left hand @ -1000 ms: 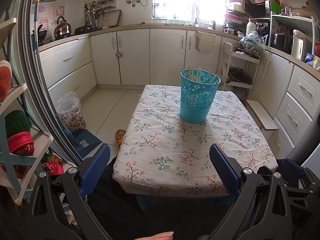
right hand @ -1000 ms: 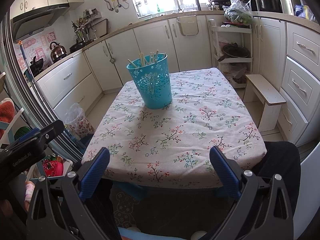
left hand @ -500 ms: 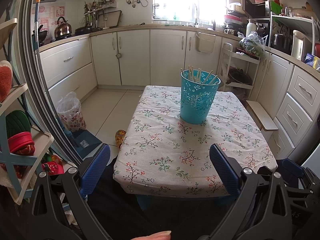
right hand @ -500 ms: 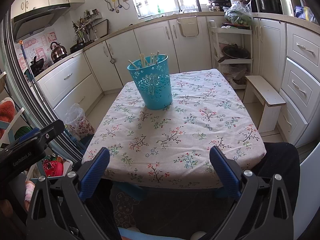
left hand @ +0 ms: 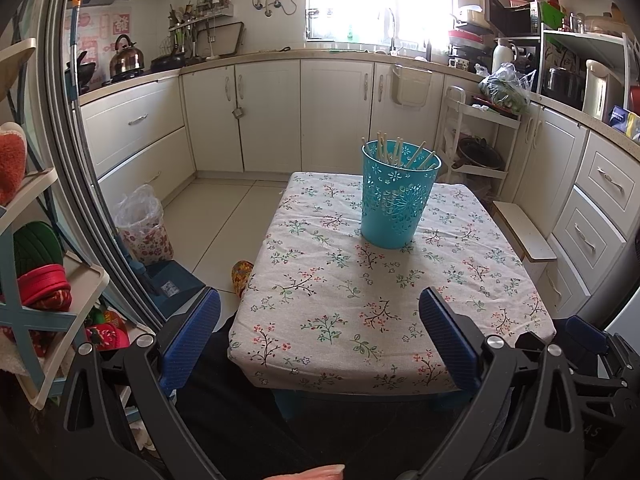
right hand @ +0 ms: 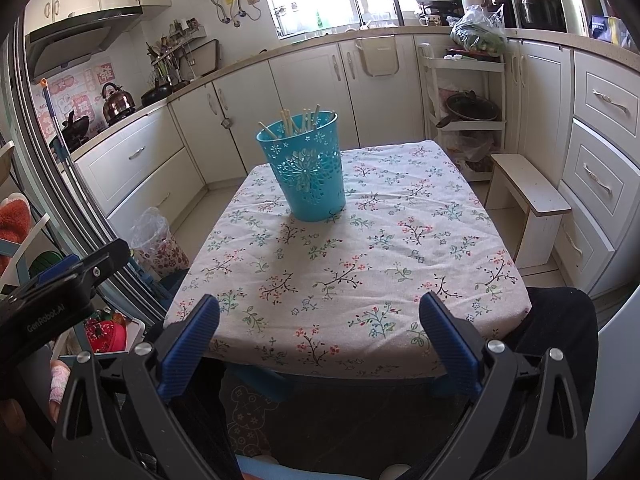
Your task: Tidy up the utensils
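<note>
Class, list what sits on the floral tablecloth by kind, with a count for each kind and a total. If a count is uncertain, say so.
Blue perforated basket: 1
Chopsticks standing in the basket: several, exact count unclear
Total: 2 kinds; item total cannot be fixed

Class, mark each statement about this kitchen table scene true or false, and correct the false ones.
1. The blue basket stands upright on the floral tablecloth. True.
2. The chopsticks lie scattered across the cloth. False: they stand inside the basket.
3. The left gripper is open and holds nothing. True.
4. The right gripper is shut on a chopstick. False: it is open and empty.
5. A kettle sits on the counter. True.
</note>
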Available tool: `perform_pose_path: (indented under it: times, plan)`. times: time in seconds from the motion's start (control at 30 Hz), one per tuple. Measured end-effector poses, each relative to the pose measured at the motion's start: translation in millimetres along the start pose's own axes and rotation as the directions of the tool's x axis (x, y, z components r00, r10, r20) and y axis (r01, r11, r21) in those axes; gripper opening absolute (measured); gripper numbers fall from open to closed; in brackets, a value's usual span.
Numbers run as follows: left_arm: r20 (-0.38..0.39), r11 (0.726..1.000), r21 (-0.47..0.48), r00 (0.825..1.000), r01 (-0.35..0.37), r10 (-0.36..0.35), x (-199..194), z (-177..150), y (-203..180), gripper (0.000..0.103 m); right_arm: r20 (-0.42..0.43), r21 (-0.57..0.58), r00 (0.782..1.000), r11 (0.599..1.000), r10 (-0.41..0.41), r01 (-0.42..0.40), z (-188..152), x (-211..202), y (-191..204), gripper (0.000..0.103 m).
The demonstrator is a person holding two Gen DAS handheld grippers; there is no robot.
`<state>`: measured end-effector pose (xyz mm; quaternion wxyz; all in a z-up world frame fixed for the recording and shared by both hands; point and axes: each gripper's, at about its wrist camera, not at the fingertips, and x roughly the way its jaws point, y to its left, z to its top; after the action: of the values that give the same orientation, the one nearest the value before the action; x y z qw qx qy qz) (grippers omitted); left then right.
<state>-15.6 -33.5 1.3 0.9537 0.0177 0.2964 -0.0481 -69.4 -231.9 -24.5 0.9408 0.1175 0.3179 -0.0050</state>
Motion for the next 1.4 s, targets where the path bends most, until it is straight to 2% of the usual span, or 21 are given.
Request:
perform_pose_path:
  times: [1.4]
  plan:
    - [0.014, 1.000, 0.006, 1.000, 0.002, -0.002, -4.2, 5.9, 2.4, 0.096, -0.007, -0.017, 1.000, 1.000, 0.003, -0.003, -0.7, 2.5, -3.3, 0.096]
